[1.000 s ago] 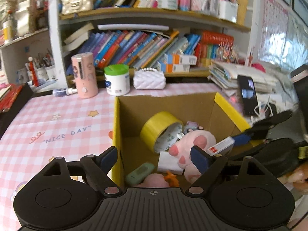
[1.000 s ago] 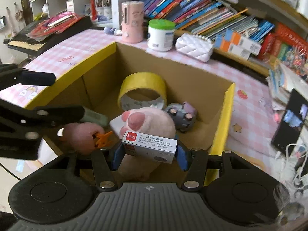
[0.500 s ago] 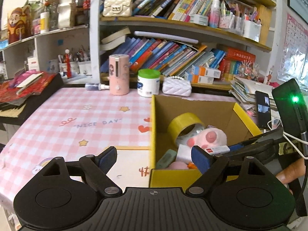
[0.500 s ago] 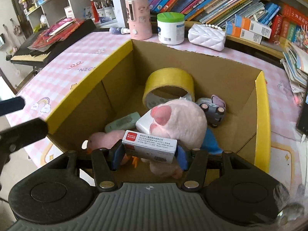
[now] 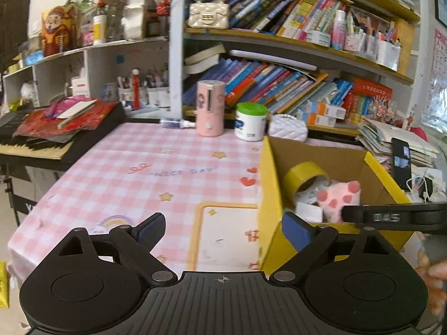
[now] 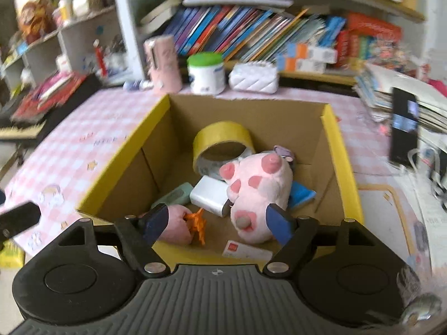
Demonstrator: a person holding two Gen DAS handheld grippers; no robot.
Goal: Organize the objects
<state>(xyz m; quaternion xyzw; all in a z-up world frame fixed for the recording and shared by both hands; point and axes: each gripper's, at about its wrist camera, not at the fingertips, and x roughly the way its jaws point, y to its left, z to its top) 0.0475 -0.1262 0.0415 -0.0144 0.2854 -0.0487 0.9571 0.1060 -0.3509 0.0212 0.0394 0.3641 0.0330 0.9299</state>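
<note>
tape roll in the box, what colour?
Yellow tape roll, brown cardboard core. Clearest in the right wrist view.

Right gripper (image 6: 216,222) released small box (image 6: 247,250) into carton (image 6: 342,167).

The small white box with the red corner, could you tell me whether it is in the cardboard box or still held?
In: the small white box lies on the cardboard box floor, and the right gripper is open, empty.

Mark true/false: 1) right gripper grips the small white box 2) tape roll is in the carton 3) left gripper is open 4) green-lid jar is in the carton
1) False. The right gripper is open; the small white box lies on the carton floor.
2) True. The tape roll sits behind the pink plush.
3) True. The left gripper is open and empty.
4) False. The green-lid jar stands on the table behind the carton.
</note>
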